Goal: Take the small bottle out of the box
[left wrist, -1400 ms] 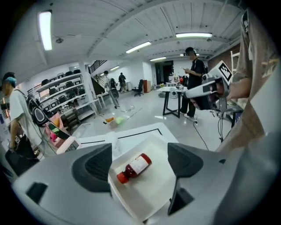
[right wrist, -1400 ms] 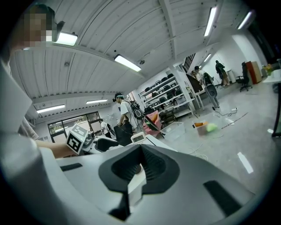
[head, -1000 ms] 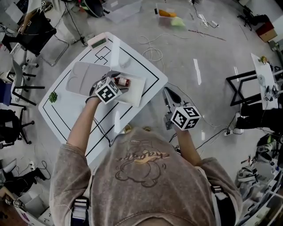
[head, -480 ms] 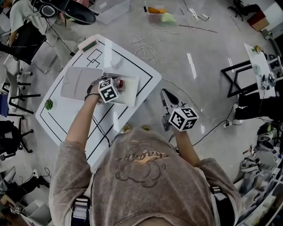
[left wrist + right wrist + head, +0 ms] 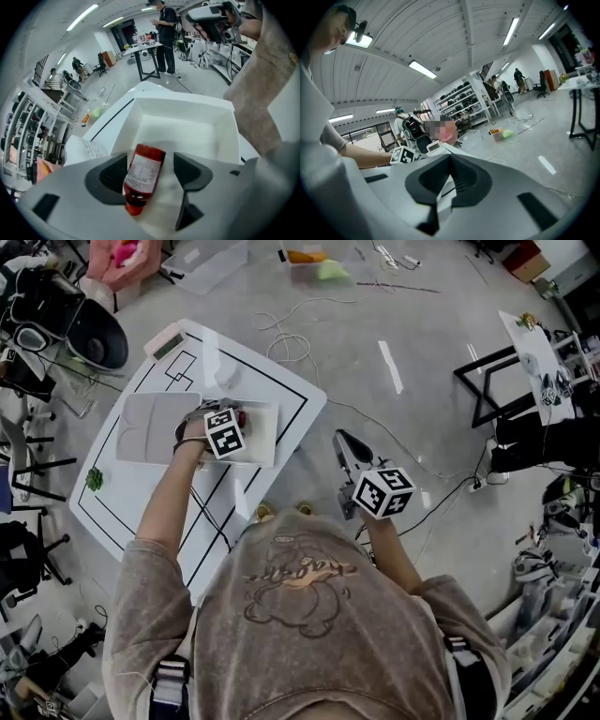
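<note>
Left gripper view: small bottle [image 5: 143, 180] lies on the floor of the box [image 5: 187, 122], between the left gripper [image 5: 151, 172] jaws. Its long axis runs along them, red cap toward the camera. Jaws are wide and closing, not yet clamped. White label is too blurred to read. Right gripper [image 5: 450, 180] is well apart, pads together, empty.

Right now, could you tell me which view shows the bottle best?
The left gripper view: the bottle lies central in the box, between the left gripper's closing jaws, label visible. The head view shows only a red speck by that gripper. The right gripper view misses it.
</note>
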{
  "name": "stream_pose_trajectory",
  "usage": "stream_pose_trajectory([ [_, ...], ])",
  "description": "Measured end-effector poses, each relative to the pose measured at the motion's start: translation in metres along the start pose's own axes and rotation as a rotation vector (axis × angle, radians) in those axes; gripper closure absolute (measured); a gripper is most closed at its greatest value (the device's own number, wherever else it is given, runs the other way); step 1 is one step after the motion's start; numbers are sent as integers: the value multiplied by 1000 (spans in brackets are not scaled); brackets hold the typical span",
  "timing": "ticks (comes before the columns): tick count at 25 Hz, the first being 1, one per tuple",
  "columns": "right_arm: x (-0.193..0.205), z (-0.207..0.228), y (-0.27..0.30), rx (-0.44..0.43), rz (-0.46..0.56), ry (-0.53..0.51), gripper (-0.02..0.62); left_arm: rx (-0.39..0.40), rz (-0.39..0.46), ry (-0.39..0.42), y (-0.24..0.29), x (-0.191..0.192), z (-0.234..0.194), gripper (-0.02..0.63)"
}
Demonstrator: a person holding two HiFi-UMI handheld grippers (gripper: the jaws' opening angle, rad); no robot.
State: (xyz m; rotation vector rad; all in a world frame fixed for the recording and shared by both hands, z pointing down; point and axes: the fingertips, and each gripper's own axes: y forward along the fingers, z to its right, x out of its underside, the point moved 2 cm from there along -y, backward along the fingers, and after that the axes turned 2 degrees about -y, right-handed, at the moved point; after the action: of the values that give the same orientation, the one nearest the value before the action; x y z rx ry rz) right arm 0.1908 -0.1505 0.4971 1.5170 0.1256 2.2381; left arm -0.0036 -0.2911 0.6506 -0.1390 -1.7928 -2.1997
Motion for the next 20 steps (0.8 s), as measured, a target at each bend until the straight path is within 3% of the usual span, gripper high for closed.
stream_pose_trajectory([
  [7, 4, 4, -8, 31, 0, 11, 600, 16, -17, 50, 3, -4, -1, 327],
  [20, 3, 2, -8, 28, 1, 8, 600, -7, 32, 15, -9, -9, -3, 382],
])
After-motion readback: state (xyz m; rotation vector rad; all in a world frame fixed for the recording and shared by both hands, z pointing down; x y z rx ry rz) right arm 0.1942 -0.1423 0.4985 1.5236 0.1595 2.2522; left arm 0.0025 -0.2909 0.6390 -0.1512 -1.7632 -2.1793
